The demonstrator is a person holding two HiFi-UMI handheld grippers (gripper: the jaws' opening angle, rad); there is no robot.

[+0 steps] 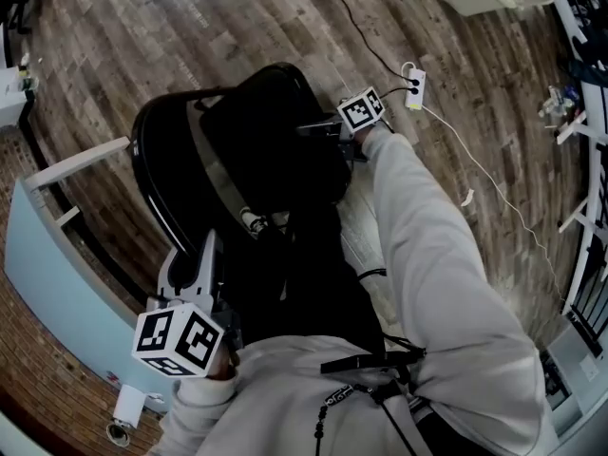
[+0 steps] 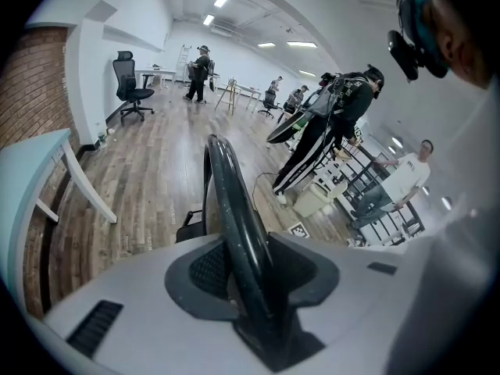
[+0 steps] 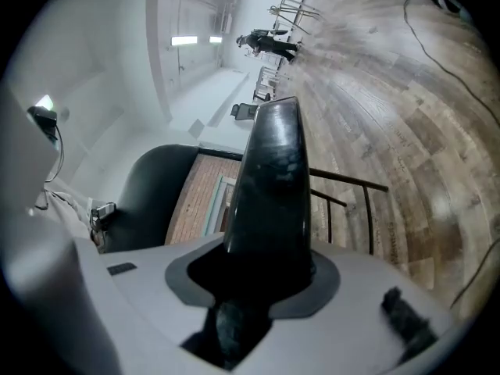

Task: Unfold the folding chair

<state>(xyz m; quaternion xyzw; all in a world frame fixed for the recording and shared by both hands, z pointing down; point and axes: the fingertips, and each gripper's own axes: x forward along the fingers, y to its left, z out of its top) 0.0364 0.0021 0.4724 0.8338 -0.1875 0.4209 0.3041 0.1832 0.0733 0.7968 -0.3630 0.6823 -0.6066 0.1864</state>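
The folding chair (image 1: 266,141) is black and glossy, standing on the plank floor (image 1: 123,36) right at the person's feet, and both claws are on it! From above you see its curved frame tube (image 1: 142,160) sweeping round on the left and a broad dark panel (image 1: 285,160) in the middle.

Left claw (image 1: 211,247) first: low, near the person's body, pointing steeply down, clenched on that frame tube. Its own camera has the speckled black tube (image 2: 234,209) running straight up out of the left claw (image 2: 242,268), pads pressed on both sides.

Right claw (image 1: 328,131) now: out at the far side at the end of a pale grey sleeve (image 1: 427,255), nearly level, clamped on the panel's right edge. In its own view the shiny panel (image 3: 269,178) fills the gap in the right claw (image 3: 262,268), jaws tight against it, with thin black rails (image 3: 351,184) of the chair showing beyond.

Around the chair: a light blue desk (image 1: 38,255) sits against the brick on the left, and a white power strip (image 1: 414,85) with its cable lies on the floor just past the right claw. Farther back, a black office chair (image 2: 129,84) and people (image 2: 199,69) stand across the room.
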